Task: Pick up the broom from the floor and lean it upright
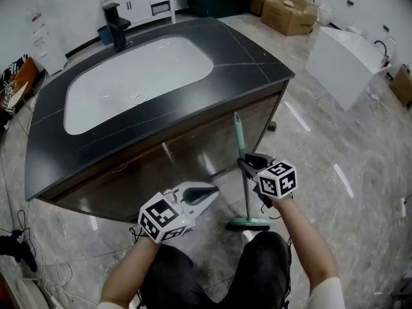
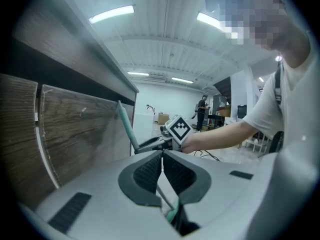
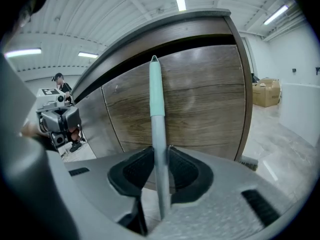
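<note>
The broom [image 1: 243, 148] stands upright on the floor, its teal head [image 1: 248, 223] down and its teal-tipped grey handle [image 3: 157, 104] resting against the wooden vanity front [image 1: 193, 150]. My right gripper [image 1: 248, 165] is around the handle at mid height. The handle passes between its pads [image 3: 135, 171] with only slim gaps, so the jaws [image 3: 160, 156] stand slightly open. My left gripper [image 1: 214, 190] hovers to the left of the broom, apart from it, pads closed together [image 2: 162, 156] with nothing in them. From the left gripper view the broom handle [image 2: 126, 126] and the right gripper [image 2: 150, 144] show ahead.
The dark countertop [image 1: 257, 63] with a white sink juts out over the cabinet. Cardboard boxes [image 1: 288, 15] and a white unit [image 1: 344, 63] stand at the far right on the marble floor. Cables [image 1: 26, 250] lie at the left. The person's legs are directly below.
</note>
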### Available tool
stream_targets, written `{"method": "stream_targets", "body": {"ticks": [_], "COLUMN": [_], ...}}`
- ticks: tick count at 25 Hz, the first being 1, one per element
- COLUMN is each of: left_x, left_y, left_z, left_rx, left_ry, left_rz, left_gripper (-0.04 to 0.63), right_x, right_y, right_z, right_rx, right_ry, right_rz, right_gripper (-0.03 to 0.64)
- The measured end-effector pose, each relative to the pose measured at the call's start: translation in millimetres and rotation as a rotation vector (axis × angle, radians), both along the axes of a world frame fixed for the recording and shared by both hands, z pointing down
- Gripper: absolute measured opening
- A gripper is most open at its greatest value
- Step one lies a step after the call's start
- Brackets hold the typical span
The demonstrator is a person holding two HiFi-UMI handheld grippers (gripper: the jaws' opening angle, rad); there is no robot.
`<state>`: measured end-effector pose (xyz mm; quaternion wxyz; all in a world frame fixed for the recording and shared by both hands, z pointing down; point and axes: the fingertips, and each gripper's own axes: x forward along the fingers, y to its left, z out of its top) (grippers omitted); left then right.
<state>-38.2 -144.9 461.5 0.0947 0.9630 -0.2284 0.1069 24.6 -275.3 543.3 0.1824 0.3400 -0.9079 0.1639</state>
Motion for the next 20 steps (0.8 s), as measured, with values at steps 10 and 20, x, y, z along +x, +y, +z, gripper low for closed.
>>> {"method": "stream_targets", "body": {"ticks": [10, 20], "left_x": [10.0, 25.2], "left_y": [-10.9, 0.3], "left_z": [11.7, 36.7], "left_rx": [-0.039, -0.017], "left_ry": [0.007, -0.008], "left_rz": [-0.011, 0.050], "left_gripper": [0.012, 0.012], "right_x": [-3.7, 12.9], "right_y": [6.3, 20.4], "right_z": [-5.0, -21.4], "right_rx": [0.062, 0.151], "right_ry": [0.049, -0.002], "right_rz": [-0.030, -0.009], "right_gripper": [0.181, 0.179]}}
